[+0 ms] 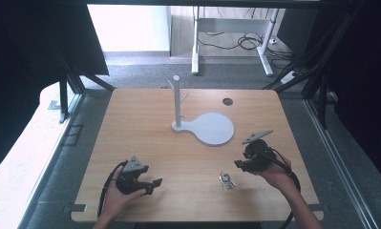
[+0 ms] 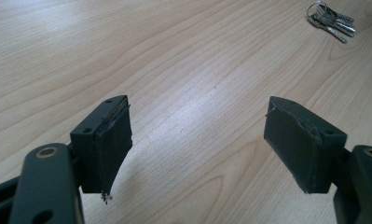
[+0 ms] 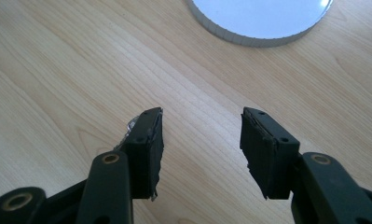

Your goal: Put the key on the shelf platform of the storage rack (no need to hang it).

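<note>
A bunch of keys [image 1: 227, 180] lies on the wooden table [image 1: 145, 129] near the front, between the two hands; it also appears far off in the left gripper view as keys [image 2: 332, 22]. A white stand [image 1: 177, 102] with short pegs rises from a round white base [image 1: 213, 129] at mid-table. My left gripper [image 1: 152, 185] rests at the front left, open and empty, jaws wide apart [image 2: 197, 149]. My right gripper [image 1: 239, 163] sits at the front right, just right of the keys, open and empty [image 3: 201, 140], pointing at the white base [image 3: 263, 18].
A round cable hole [image 1: 227, 101] is in the table's far right part. Beyond the table stand a white desk frame [image 1: 231, 33] and floor cables [image 1: 245, 43]. Dark frame struts flank both sides. Bare wood lies between the grippers.
</note>
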`<state>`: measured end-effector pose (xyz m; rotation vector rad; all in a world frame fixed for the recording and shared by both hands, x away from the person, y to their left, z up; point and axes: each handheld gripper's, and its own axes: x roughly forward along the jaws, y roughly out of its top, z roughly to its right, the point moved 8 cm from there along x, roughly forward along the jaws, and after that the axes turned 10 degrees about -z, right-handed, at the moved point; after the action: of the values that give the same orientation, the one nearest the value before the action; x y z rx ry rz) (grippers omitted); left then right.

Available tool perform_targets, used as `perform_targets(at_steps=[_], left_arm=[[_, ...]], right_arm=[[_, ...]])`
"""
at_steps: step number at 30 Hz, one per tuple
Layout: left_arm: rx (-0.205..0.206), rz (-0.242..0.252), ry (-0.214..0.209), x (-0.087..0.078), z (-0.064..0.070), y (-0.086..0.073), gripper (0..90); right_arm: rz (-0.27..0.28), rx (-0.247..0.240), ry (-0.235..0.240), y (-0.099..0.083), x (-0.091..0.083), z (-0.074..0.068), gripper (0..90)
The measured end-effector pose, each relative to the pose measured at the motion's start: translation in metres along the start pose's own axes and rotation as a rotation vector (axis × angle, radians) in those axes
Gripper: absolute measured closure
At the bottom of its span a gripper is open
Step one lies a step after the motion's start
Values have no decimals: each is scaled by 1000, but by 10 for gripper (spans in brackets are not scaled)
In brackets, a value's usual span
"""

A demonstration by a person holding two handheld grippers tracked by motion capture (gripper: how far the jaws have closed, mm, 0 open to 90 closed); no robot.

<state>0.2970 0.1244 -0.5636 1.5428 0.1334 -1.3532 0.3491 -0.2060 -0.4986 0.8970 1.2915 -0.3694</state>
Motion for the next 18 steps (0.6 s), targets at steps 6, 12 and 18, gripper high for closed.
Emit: perform_targets(at_steps=[6, 12, 18], left_arm=[[10, -16, -3, 3, 2, -1, 235], [8, -16, -6, 3, 3, -2, 234], [2, -14, -3, 2, 1, -2, 234]], right_arm=[[-22, -8, 14, 1, 3, -3, 511], [-51, -10, 38, 3, 10, -8, 539], [-97, -31, 48, 5, 18, -15, 557]])
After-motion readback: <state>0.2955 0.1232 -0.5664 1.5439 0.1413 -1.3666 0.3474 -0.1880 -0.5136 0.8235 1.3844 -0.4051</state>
